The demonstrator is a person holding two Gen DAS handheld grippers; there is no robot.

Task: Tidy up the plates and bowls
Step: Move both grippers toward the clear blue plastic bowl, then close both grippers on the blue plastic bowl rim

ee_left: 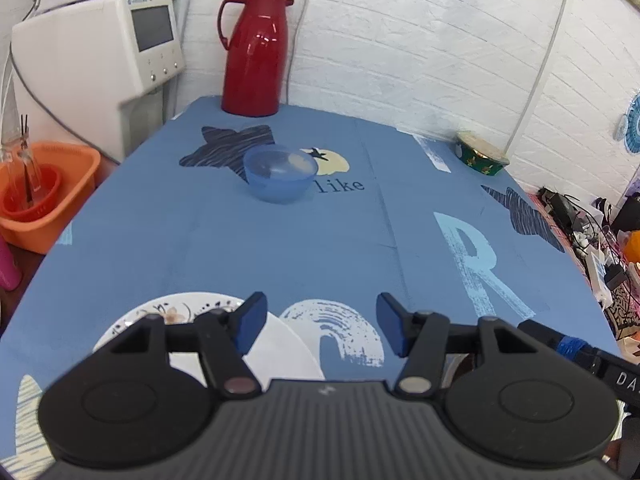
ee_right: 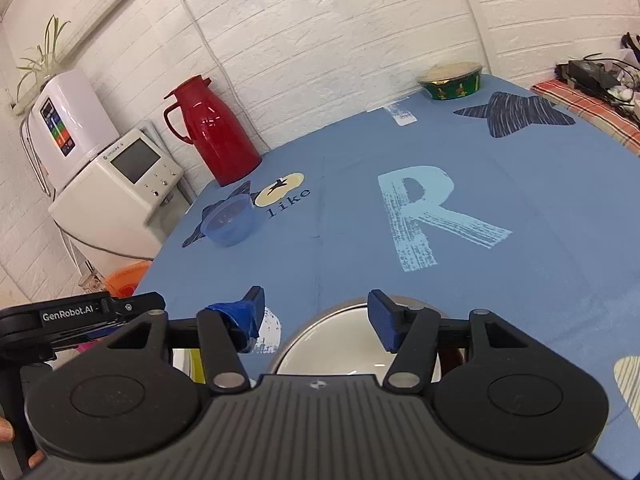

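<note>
A white plate with a flower pattern point(ee_left: 280, 350) lies on the blue tablecloth under my left gripper point(ee_left: 320, 326), which is open and empty above its right edge. A translucent blue bowl point(ee_left: 280, 174) stands further back, near the word "like"; it also shows in the right wrist view point(ee_right: 230, 220). A metal bowl with a white inside point(ee_right: 336, 340) sits right below my right gripper point(ee_right: 316, 320), which is open and empty with its right finger over the rim. A green patterned bowl point(ee_left: 482, 154) stands at the far right edge, also in the right wrist view point(ee_right: 452, 80).
A red thermos jug point(ee_left: 256, 50) stands at the table's back left corner. A white appliance point(ee_left: 100, 64) and an orange basin point(ee_left: 44, 196) are off the left edge. Cables and clutter point(ee_left: 592, 232) lie beyond the right edge. A white brick wall runs behind.
</note>
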